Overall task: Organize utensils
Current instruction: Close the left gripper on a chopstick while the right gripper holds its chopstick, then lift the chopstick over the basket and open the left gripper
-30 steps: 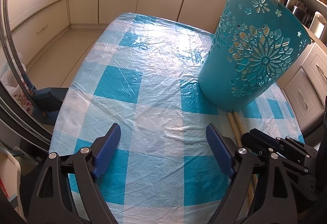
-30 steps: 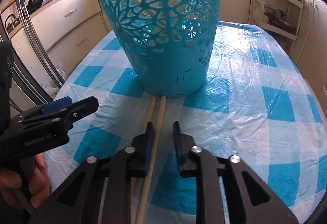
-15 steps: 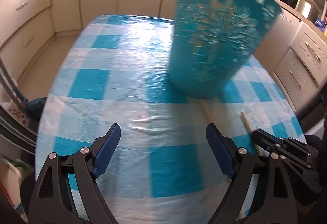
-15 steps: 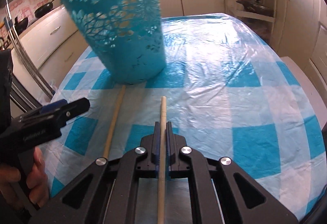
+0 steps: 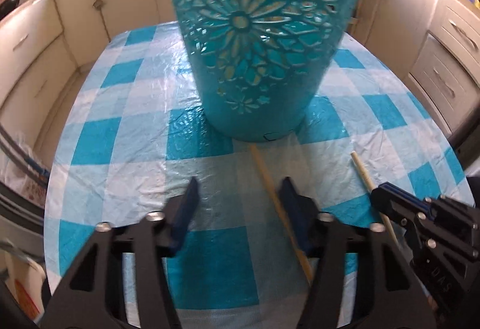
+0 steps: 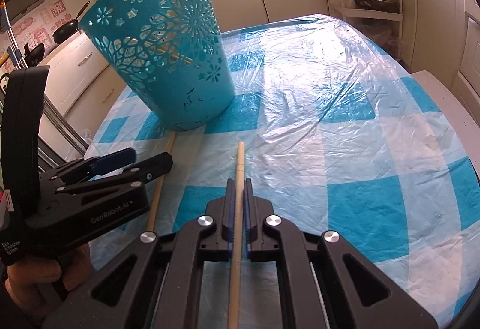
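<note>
Your right gripper (image 6: 237,194) is clamped on one wooden chopstick (image 6: 239,167), its tip pointing to 12 o'clock. Your left gripper (image 5: 238,194) is partly open and has just been closing; the second chopstick (image 5: 267,176) lies on the checked tablecloth (image 5: 99,143) against its right pad, ungripped. The teal basket (image 5: 255,59) stands at 12 o'clock.

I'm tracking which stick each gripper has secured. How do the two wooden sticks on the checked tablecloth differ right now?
The right-hand stick is clamped in the right gripper, whose jaws are shut on it; the left-hand stick lies free between the left gripper jaws, which have just been closing and do not yet press it. The left-hand stick's far end reaches the teal basket; the right-hand stick's stops short. Both are thin, pale and wooden.
</note>
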The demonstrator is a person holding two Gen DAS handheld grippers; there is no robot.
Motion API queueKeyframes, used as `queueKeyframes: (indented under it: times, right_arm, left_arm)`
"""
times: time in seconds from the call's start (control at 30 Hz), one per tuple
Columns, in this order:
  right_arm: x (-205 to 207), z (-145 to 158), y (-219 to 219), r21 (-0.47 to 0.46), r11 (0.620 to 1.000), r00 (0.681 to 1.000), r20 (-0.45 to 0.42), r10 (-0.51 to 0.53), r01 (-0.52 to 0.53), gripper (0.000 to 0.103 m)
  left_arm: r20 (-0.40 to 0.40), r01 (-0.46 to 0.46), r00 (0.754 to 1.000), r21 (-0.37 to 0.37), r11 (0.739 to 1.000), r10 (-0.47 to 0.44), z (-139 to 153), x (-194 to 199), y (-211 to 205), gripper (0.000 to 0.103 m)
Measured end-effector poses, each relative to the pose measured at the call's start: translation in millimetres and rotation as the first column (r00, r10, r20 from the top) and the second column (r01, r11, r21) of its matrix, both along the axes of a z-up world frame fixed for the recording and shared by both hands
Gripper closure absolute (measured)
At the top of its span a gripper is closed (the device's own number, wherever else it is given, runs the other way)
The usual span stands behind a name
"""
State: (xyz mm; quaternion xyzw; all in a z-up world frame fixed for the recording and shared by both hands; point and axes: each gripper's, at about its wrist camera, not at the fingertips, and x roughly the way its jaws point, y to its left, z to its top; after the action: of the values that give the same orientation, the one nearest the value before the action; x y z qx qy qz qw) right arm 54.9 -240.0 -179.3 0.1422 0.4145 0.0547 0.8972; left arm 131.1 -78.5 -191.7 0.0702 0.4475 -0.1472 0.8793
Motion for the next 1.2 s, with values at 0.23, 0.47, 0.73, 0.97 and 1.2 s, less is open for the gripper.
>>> queueKeyframes:
  times: [0.23,0.47,0.73,0.97,1.2]
  right_arm:
    - [1.6,0.0,-0.4,0.015,1.000,1.000,-0.011,-0.004,0.004,0.097]
    - [6.0,1.8,5.4,0.009,1.000,1.000,-0.020,0.010,-0.010,0.093]
    - [15.0,3.9,21.0,-0.096,0.993,0.998,-0.022,0.065,-0.067,0.084]
    - [21.4,3.7,20.0,-0.179,0.978,0.994,-0.030,0.102,-0.106,0.097]
    - [23.4,0.9,3.3,-0.065,0.994,0.996,-0.024,0.082,-0.084,0.097]
  left_arm:
    - [-0.057,0.199,0.976,-0.133,0.971,-0.208,2.6,3.3,3.6,0.097]
    - [-0.064,0.268,0.961,-0.048,0.962,-0.270,6.1,0.1,7.2,0.098]
    - [-0.058,0.211,0.976,0.033,0.977,-0.209,6.4,9.0,-2.3,0.093]
    - [-0.030,0.217,0.976,0.083,0.973,-0.215,5.4,5.2,-14.1,0.098]
    - [-0.028,0.198,0.980,0.022,0.980,-0.198,12.3,-7.7,-4.9,0.098]
